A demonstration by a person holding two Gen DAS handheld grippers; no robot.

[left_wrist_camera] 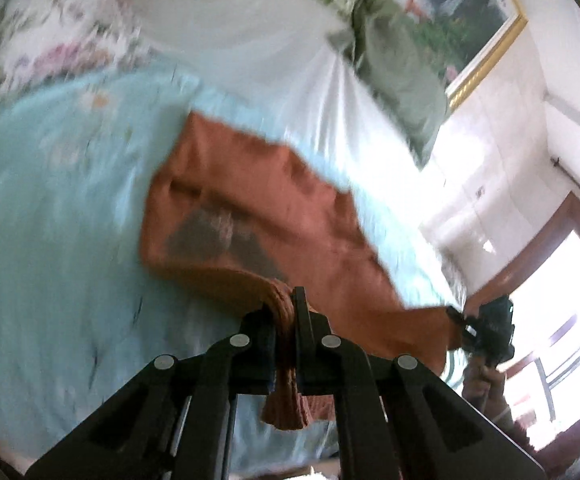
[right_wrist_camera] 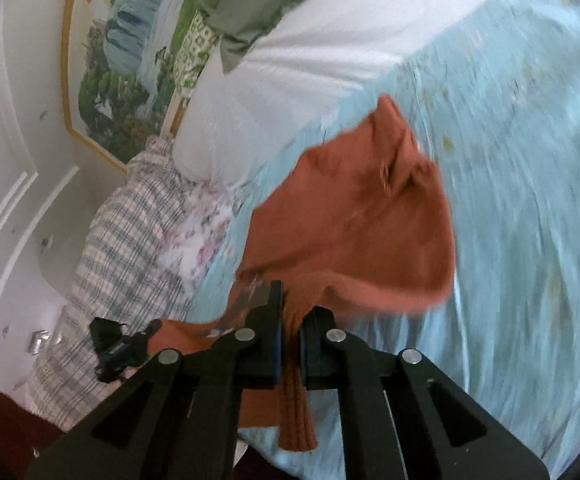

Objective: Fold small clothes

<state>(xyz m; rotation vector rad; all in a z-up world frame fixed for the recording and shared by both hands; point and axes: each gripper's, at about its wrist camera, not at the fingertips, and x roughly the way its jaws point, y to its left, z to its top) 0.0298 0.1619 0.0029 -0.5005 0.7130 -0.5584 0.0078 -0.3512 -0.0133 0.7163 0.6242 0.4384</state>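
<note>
A rust-orange knitted garment (left_wrist_camera: 257,208) hangs stretched between my two grippers above a light blue bedspread (left_wrist_camera: 57,208). My left gripper (left_wrist_camera: 285,312) is shut on its ribbed edge, which bunches between the fingers and hangs down behind them. My right gripper (right_wrist_camera: 290,312) is shut on another ribbed part of the same garment (right_wrist_camera: 354,216). The right gripper also shows in the left wrist view (left_wrist_camera: 486,328) at the garment's far corner. The left gripper shows in the right wrist view (right_wrist_camera: 117,348) at lower left. Both views are motion-blurred.
On the bed lie a white sheet (left_wrist_camera: 249,40), a green garment (left_wrist_camera: 402,68), a plaid cloth (right_wrist_camera: 129,232) and a floral cloth (left_wrist_camera: 49,40). A gold-framed landscape painting (right_wrist_camera: 129,60) hangs on the white wall. A bright window (left_wrist_camera: 570,300) is at right.
</note>
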